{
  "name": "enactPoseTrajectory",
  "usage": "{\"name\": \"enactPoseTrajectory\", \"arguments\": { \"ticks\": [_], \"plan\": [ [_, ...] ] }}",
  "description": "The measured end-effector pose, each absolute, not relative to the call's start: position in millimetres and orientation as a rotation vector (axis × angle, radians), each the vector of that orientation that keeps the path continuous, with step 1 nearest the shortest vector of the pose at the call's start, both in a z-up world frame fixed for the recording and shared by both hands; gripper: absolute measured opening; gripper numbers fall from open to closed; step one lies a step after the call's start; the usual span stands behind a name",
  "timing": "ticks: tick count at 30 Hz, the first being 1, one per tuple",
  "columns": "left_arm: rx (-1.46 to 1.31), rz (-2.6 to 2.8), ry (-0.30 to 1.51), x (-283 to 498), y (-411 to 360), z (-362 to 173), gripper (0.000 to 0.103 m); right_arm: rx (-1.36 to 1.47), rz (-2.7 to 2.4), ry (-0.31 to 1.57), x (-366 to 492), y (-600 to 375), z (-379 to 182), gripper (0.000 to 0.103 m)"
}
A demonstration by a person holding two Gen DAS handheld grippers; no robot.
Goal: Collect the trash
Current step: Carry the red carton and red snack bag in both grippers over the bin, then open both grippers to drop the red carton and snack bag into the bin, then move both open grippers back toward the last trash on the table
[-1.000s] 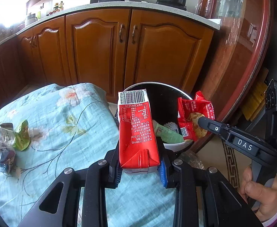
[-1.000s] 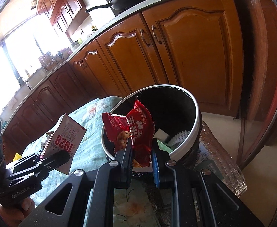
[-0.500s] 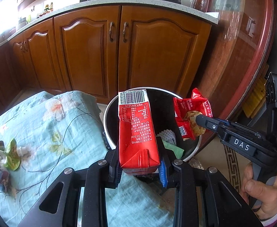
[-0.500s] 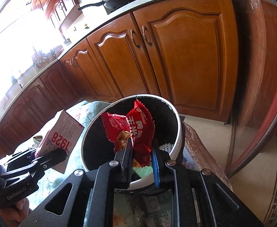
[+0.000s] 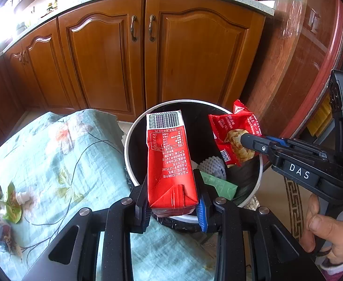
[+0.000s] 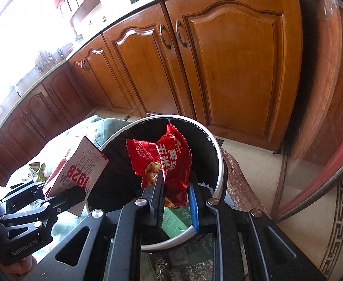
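Observation:
My left gripper [image 5: 172, 201] is shut on a red milk carton [image 5: 169, 161] and holds it over the near rim of the round black trash bin [image 5: 130, 138]. My right gripper [image 6: 176, 199] is shut on a red snack wrapper [image 6: 169, 161] and holds it over the bin's opening [image 6: 215, 145]. The wrapper [image 5: 234, 131] and right gripper [image 5: 248, 140] also show in the left wrist view, the carton [image 6: 77, 171] and left gripper [image 6: 61, 199] in the right wrist view. Green packaging [image 5: 218, 185] and a white foam net [image 5: 212, 167] lie inside the bin.
A floral blue cloth [image 5: 54, 164] covers the table left of the bin, with crumpled wrappers [image 5: 5, 203] at its left edge. Wooden kitchen cabinets [image 5: 148, 53] stand behind. A round wooden table edge [image 5: 323, 70] rises on the right.
Both grippers have moved forward and over the bin with their loads. The carton and wrapper now hang above the bin's opening.

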State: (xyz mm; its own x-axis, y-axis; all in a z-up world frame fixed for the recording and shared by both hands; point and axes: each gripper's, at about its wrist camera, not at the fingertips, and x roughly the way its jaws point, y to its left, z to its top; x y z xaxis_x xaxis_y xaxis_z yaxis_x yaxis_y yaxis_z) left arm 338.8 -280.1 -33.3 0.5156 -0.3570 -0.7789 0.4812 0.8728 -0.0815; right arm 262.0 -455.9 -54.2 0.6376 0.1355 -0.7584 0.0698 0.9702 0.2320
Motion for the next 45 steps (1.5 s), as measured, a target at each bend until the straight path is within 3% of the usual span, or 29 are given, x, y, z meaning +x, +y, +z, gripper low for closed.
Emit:
{"name": "enactPoseTrajectory", "arguments": {
  "ticks": [10, 13, 14, 20, 22, 24, 26, 45],
  "plan": [
    [0.144, -0.497, 0.924, 339.2, -287.1, -34.5, 0.033, 0.238, 0.034, 0.894, 268.6, -454.4, -56.2, 0.022],
    [0.136, -0.488, 0.919, 336.1, -284.7, -30.3, 0.054, 0.249, 0.03, 0.896, 269.2, -454.8, -55.4, 0.04],
    [0.135, -0.484, 0.903, 333.3, -282.9, -27.0, 0.056, 0.255, 0.03, 0.892, 268.4, -455.7, -54.4, 0.045],
    [0.099, -0.459, 0.852, 309.2, -257.6, -17.8, 0.06, 0.29, 0.032, 0.849, 255.6, -457.7, -44.7, 0.058],
    [0.081, -0.435, 0.839, 298.1, -243.8, -18.1, 0.063, 0.305, 0.04, 0.831, 250.1, -455.8, -42.0, 0.067],
    [0.068, -0.414, 0.83, 287.2, -230.0, -19.3, 0.064, 0.325, 0.056, 0.808, 242.0, -450.3, -38.0, 0.083],
    [0.063, -0.389, 0.825, 276.1, -215.3, -21.1, 0.064, 0.343, 0.075, 0.791, 235.6, -443.2, -34.4, 0.087],
    [-0.117, -0.146, 0.856, 216.4, -59.9, -33.7, 0.065, 0.322, 0.339, 0.843, 217.7, -311.5, -45.1, 0.089]
  ]
}}
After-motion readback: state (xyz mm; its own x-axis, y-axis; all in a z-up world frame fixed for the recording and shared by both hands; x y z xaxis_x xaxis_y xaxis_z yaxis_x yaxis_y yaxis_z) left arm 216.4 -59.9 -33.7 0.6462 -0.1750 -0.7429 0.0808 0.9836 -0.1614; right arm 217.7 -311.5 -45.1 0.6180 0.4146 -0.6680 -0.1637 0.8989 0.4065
